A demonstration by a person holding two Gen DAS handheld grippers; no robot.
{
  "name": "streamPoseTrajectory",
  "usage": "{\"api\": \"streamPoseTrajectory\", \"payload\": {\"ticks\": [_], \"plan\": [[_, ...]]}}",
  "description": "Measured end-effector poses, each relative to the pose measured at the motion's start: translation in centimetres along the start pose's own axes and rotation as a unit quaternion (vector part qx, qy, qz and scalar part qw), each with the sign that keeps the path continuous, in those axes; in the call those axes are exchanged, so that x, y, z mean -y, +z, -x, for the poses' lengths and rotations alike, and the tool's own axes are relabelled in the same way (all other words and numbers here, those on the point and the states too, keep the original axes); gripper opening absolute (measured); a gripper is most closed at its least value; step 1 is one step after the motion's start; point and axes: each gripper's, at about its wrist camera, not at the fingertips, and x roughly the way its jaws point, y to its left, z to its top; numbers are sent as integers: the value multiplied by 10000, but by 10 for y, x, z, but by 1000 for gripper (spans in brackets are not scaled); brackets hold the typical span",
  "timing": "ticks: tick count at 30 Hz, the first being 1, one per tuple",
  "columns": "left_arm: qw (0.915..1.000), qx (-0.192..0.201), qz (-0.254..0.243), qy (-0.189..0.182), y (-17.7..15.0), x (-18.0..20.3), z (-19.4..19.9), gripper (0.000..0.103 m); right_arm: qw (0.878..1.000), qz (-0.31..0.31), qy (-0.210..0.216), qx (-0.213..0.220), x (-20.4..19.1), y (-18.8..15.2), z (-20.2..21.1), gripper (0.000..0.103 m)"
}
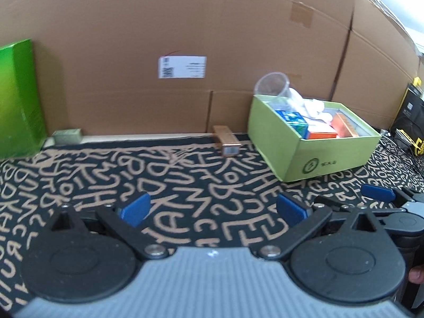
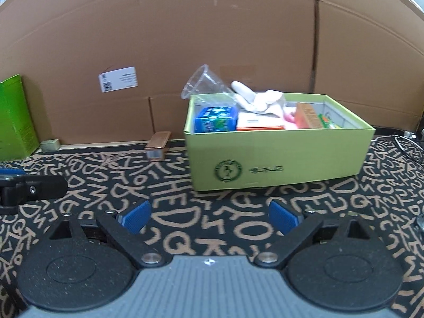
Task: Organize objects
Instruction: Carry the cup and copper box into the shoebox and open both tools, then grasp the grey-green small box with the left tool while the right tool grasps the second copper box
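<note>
Still loose on the desk [image 2: 185,220] is the copper-coloured box [image 2: 157,145], a slim oblong lying just beside the left wall of the green carton [image 2: 278,159], close to the cardboard backdrop [image 2: 212,39]. Its long axis runs away from the cameras, one short end facing out toward both tools. The carton already holds a tilted clear cup [image 2: 204,82], a blue packet [image 2: 216,119], an orange box [image 2: 261,122] and something white and crumpled.

From the right gripper [image 2: 209,216] the copper-coloured box lies ahead and off to the left of the carton; from the left gripper [image 1: 212,210] it sits almost straight ahead, slightly to the right, at [image 1: 227,141]. So the left one seems better lined up with it, though neither is close. Both sets of fingers stand wide with nothing between them.

Since the long axis points along the approach, fingers coming in from the near end should straddle the narrow width without a wrist turn. A small grey-green block [image 1: 67,135] left of the carton, by the tall green box [image 1: 16,98], also waits
</note>
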Motion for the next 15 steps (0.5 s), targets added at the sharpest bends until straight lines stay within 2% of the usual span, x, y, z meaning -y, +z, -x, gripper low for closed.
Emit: {"api": "streamPoseTrajectory", "payload": {"ticks": [4, 5, 6, 8, 9, 15], "plan": [[9997, -24, 163, 157, -5, -21, 0, 103, 9981, 40, 572, 234, -20, 3, -6, 99], [9996, -48, 197, 203, -6, -27, -2, 103, 9972, 90, 671, 327, -26, 4, -10, 97], [9994, -68, 221, 241, -7, -32, -3, 103, 9965, 149, 732, 372, -32, 7, -16, 90], [9990, -66, 270, 341, -8, -43, -6, 103, 9967, 157, 738, 307, -44, 15, -33, 77], [9988, -52, 289, 387, -8, -50, -7, 103, 9967, 128, 742, 291, -49, 19, -42, 75], [9964, 50, 546, 650, -1, -99, -16, 103, 9974, 463, 501, 217, -85, 37, -86, 73]]}}
